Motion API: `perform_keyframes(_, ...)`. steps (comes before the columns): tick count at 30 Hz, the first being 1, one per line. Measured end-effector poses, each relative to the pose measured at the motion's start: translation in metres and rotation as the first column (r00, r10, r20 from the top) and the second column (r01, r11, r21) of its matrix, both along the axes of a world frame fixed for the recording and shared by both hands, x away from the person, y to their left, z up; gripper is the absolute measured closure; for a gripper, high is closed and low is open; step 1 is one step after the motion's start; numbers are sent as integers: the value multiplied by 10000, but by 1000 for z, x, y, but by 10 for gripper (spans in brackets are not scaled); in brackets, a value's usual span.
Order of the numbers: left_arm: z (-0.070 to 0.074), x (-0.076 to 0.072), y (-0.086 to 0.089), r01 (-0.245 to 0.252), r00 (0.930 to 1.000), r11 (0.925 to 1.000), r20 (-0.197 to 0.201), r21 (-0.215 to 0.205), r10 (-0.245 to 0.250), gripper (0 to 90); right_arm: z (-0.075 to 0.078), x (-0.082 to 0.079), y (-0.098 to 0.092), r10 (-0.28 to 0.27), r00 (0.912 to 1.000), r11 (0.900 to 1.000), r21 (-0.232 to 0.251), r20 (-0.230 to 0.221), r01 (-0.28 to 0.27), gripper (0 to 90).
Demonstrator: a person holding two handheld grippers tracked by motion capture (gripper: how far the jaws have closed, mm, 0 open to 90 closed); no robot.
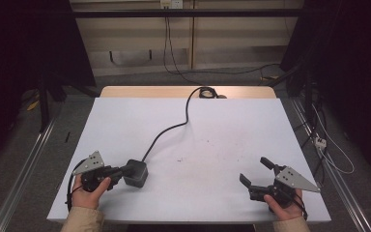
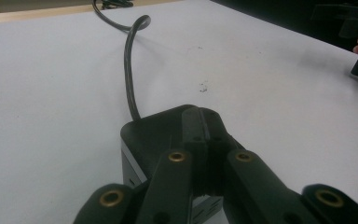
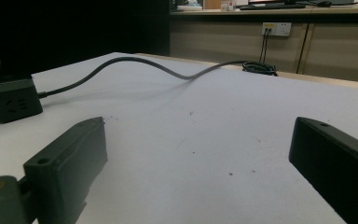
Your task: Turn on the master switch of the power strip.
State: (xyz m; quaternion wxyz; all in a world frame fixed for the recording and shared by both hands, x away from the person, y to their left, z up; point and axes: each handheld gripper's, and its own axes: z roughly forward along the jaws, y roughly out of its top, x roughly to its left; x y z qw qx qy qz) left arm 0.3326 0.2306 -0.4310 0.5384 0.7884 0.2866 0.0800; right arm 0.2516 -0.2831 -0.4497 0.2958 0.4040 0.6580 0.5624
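Nearest the high camera, two sleeved forearms come in from the bottom edge, each hand gripping a pair of tongs low on the white tabletop [image 1: 188, 125]. At the left, the left tongs [image 1: 121, 174] point toward the middle of the tabletop and their jaws are pressed together, with nothing between them; in the left gripper view the closed tips [image 2: 204, 135] lie on top of a black power cube [image 1: 135, 172], against its upper face. That cube sits near the front left corner of the tabletop, and from the right gripper view its pale side with socket holes [image 3: 12, 100] faces across the tabletop. A black cable [image 1: 174, 126] leaves the cube's far side, snakes across the tabletop and ends in a small coil [image 1: 206, 91] at the far edge, where a strip of bare wood shows. At the right, the right tongs [image 1: 257, 170] rest near the front right corner with their jaws spread wide and nothing between them; the right gripper view shows bare white surface in the gap between the two black jaws. A few dark specks [image 1: 178, 159] mark the middle of the tabletop. Beyond it, two cords run down from a wall socket [image 1: 170, 4] to the grey floor.
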Motion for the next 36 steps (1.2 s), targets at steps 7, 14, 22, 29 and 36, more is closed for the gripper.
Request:
perform_keyframes(7, -1, -1, 0, 6, 10000, 10000, 36, 39, -6, 900, 0, 0, 0, -12, 10000, 10000, 0, 29, 12, 36)
perform_keyframes(14, 0, -3, 2, -23, 10000, 10000, 32, 28, 23, 900, 1, -1, -1, -30, 10000, 10000, 22, 49, 29, 36)
perform_keyframes(22, -1, -4, 1, 89, 10000, 9999, 34, 86, -89, 900, 0, -1, -1, -38, 10000, 10000, 24, 48, 37, 36)
perform_keyframes(29, -2, -4, 1, 68, 10000, 10000, -55, 70, -68, 900, 1, -1, -1, -50, 10000, 10000, 25, 50, 50, 35)
perform_keyframes(36, -2, -4, 1, 88, 9999, 9999, -55, 78, -88, 900, 0, -1, -1, -71, 10000, 10000, 32, 41, 71, 35)
